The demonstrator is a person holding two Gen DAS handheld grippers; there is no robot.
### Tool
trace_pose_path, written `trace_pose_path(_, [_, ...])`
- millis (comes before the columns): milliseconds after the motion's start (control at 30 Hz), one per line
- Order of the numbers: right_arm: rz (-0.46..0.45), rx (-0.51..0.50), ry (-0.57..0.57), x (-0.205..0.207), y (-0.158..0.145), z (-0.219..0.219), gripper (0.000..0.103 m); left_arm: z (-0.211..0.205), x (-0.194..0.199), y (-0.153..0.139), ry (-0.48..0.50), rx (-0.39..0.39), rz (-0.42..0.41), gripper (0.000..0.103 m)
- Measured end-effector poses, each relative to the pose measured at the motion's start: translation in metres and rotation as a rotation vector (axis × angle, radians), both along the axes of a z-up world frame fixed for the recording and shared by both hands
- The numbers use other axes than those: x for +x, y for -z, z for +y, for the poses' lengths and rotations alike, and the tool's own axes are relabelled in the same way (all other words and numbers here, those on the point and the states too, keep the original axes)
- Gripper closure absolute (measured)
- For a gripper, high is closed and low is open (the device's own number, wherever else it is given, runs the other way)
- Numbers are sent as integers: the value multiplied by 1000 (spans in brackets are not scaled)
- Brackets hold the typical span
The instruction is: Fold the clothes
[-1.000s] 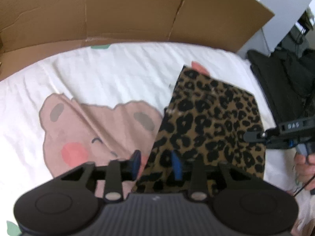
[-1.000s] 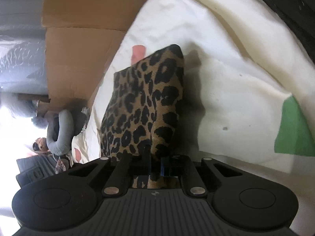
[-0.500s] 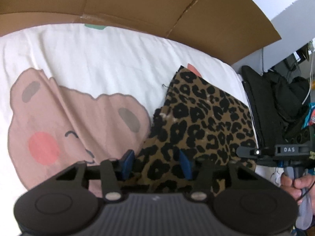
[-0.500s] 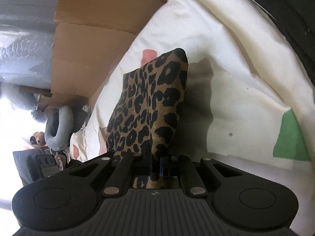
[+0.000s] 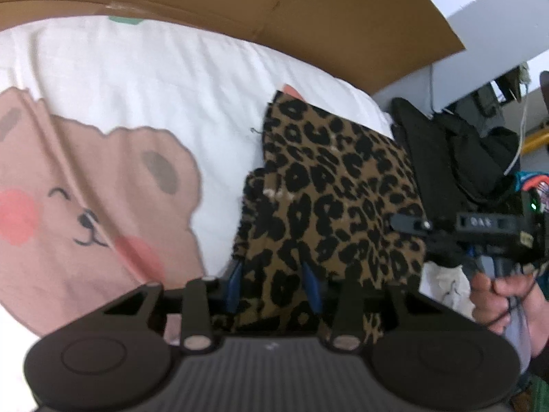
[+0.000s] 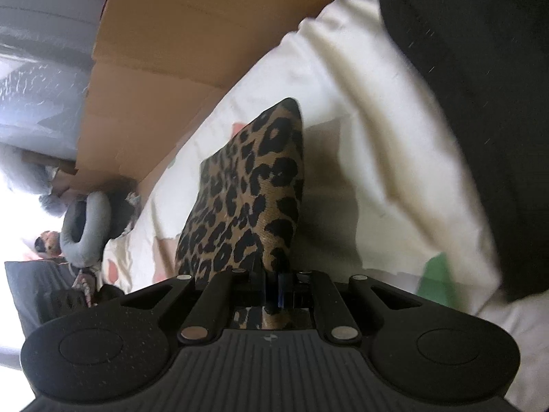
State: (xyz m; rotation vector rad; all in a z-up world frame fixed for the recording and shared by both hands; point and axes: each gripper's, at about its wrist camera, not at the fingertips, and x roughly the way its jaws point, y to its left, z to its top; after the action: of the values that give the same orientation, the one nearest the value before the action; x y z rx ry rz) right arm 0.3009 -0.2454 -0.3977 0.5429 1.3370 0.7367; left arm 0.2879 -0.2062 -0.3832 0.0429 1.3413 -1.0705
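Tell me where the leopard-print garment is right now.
The leopard-print garment lies on the bear-print sheet, right of the bear's face in the left wrist view. The right gripper pinches one edge, and the left gripper has its jaws open around another edge.

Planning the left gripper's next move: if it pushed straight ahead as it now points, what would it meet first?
The leopard-print garment: the left gripper has open fingers straddling its near edge, so the cloth lies right ahead, though depth is hard to judge.
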Motion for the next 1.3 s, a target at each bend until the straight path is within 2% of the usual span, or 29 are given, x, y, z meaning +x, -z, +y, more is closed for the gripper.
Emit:
trace_pose_path(67, [4,-1,4,2,2,-2,98,-2,1,-2,4,7,-3,61])
trace_pose_path(200, [10,0,7,2,5,-3,98,-5,11,-3,-16,-10,16,38])
trace_pose_path(233, [13,1,7,3,6,-3,98,-6,13,-4,-22,-16,19,36])
trace_pose_path(367, [14,2,6,2,6,-3,98,-13,25,2,-60,-56,48,36])
trace_pose_path(567, [19,5,4,2,6,-3,98,-30,31,12,-51,-48,72,36])
trace_pose_path(700, [23,8,-4,4,8,-5,98,-34,33,23,-58,-57,116,34])
trace_pose_path(800, [25,6,-10,5,10,-5,98,-38,32,24,-47,-72,97,32])
trace_pose_path(867, [25,4,-12,5,11,-5,98,-41,32,22,-35,-72,80,34])
trace_pose_path(933, [24,1,-15,5,11,-4,98,-44,32,20,-23,-72,63,46])
trace_pose_path(1000, [22,0,-18,5,11,-3,98,-48,32,18,-11,-71,46,64])
trace_pose_path(1067, [14,-4,-22,4,9,-2,98,-47,30,14,1,-83,28,70])
trace_pose_path(1167, [9,-7,-26,4,9,-2,98,-46,29,8,18,-100,0,69])
trace_pose_path(1200, [9,-7,-26,4,10,-3,98,-45,28,6,24,-106,-10,66])
trace_pose_path(1300, [15,-7,-24,4,12,-4,98,-44,35,14,-2,-86,40,56])
